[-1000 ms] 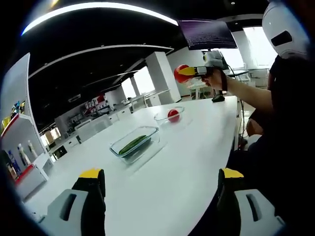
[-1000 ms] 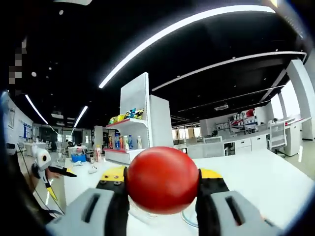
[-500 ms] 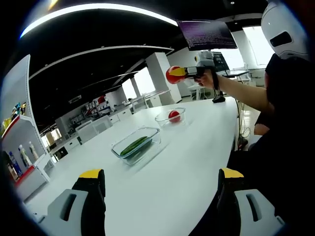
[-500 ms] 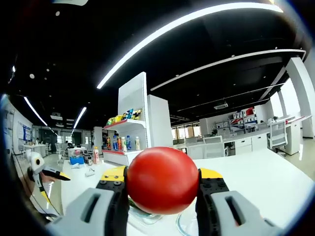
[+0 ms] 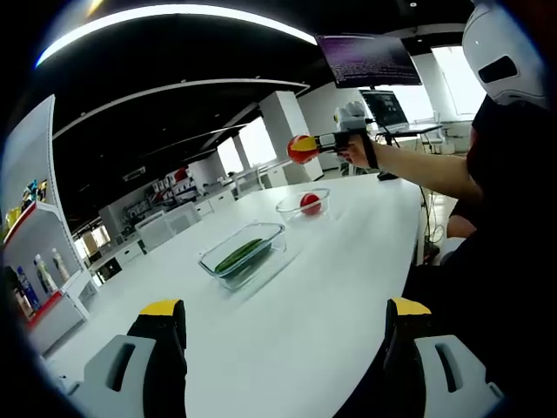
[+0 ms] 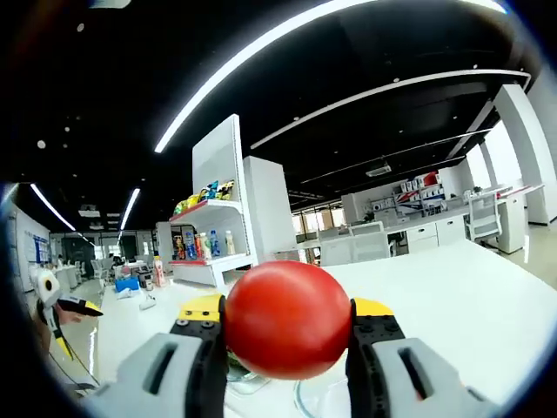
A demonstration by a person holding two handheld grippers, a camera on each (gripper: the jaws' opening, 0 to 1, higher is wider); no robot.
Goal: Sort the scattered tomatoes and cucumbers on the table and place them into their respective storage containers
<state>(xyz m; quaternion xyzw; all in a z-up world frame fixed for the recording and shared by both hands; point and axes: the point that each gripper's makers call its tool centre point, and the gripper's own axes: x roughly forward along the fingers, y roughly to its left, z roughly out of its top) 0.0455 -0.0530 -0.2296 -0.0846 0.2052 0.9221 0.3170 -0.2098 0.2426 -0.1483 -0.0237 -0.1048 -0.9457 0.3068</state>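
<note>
Two grippers are in use over a long white table point(image 5: 331, 287). Right gripper point(image 6: 288, 326): its jaws are clamped on a red tomato point(image 6: 288, 319), one yellow-tipped finger point(image 6: 202, 312) pressed against each side of the fruit. In the left gripper view the same right gripper point(image 5: 324, 143) is held up in the air by the person's outstretched arm point(image 5: 418, 165), with the held tomato point(image 5: 302, 149) at its front end, above and just to the left of a round glass bowl point(image 5: 304, 204).

Left gripper point(image 5: 287, 322): its jaws stand wide apart with nothing between them; the two yellow-tipped fingers point(image 5: 162, 310) rise from the bottom of that view, over the near part of the table.

Container layout, as seen in the left gripper view:
1. The round glass bowl stands on the far part of the table and holds a second tomato point(image 5: 310, 203).
2. A rectangular glass container point(image 5: 242, 256) stands nearer, to the left of the bowl and apart from it. A green cucumber point(image 5: 238, 255) lies lengthwise inside it.

In the right gripper view, a curved glass rim point(image 6: 306, 409) shows low in the picture, just below the held tomato; which container it belongs to cannot be told. A white shelf unit point(image 6: 213, 218) with bottles and packets stands in the background.
</note>
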